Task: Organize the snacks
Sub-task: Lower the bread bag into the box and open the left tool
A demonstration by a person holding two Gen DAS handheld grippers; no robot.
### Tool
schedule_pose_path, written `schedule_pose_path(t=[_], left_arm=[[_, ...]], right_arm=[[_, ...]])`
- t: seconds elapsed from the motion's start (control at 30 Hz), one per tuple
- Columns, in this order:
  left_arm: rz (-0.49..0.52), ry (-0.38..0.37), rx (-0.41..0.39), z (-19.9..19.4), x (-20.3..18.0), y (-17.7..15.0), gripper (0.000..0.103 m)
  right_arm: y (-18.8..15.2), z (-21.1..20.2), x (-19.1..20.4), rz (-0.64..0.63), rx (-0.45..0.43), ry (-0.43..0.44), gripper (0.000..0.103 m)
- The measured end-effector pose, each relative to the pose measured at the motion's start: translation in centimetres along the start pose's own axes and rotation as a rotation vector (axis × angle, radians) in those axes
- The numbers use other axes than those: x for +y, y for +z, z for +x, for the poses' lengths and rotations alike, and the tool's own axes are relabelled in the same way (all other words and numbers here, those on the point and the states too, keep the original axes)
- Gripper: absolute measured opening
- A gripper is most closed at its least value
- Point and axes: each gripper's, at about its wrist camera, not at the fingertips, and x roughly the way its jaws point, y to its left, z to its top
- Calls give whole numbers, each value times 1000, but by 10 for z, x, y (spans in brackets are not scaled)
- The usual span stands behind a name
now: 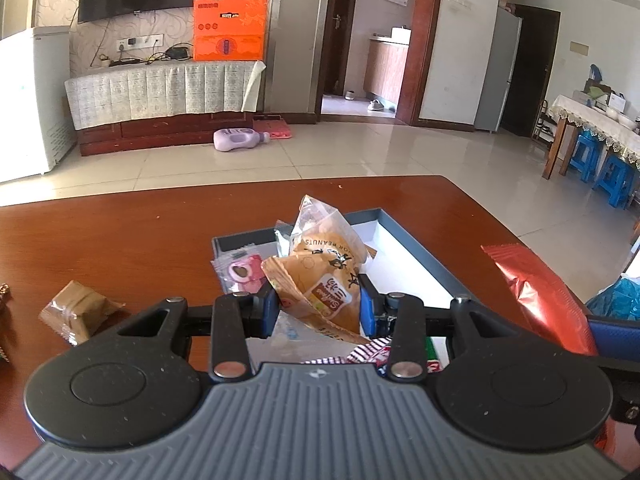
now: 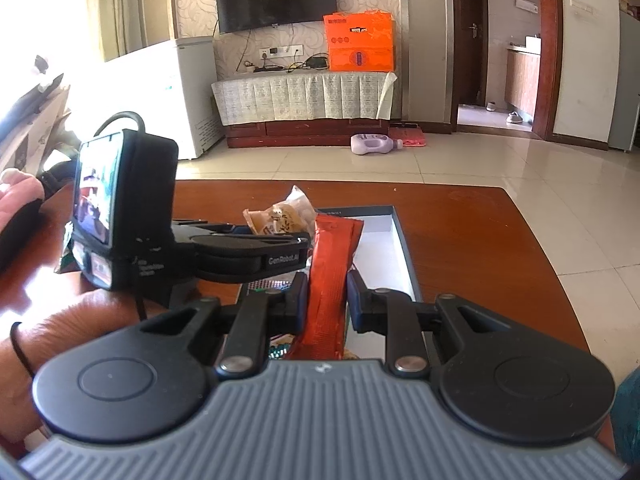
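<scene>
Left wrist alone shows a brown packet (image 1: 80, 312) on the table (image 1: 140, 232).

I see table (image 1: 120, 240): reddish wood, polished, glossy. Box (image 1: 420, 256): matt grey card rim, smooth white inside. Peanut packet (image 1: 328, 280): crinkled plastic film, shiny, tan print. Red wrapper (image 2: 328, 280): metallic foil, creased, glinting. Brown snack (image 1: 78, 314): clear cellophane over matt filling. My left gripper (image 1: 320, 308): matt black plastic arms, blue rubbery pads, bright metal rivets. Floor (image 1: 360, 152): pale tiles, glossy.
</scene>
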Motion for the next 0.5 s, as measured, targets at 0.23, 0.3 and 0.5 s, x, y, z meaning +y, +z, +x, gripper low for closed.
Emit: schedule_pose_path(t=[0.23,0.3,0.5], left_arm=[[7,-16,13,13,-8,-2,44],[12,-20,16,17,-10,-3,44],[24,-23,24,27,-14,-3,45]], right_arm=[[0,1,-3,5,0,-7,24],[1,1,-2,7,-1,-8,24],[-1,2,-3,8,3,-8,24]])
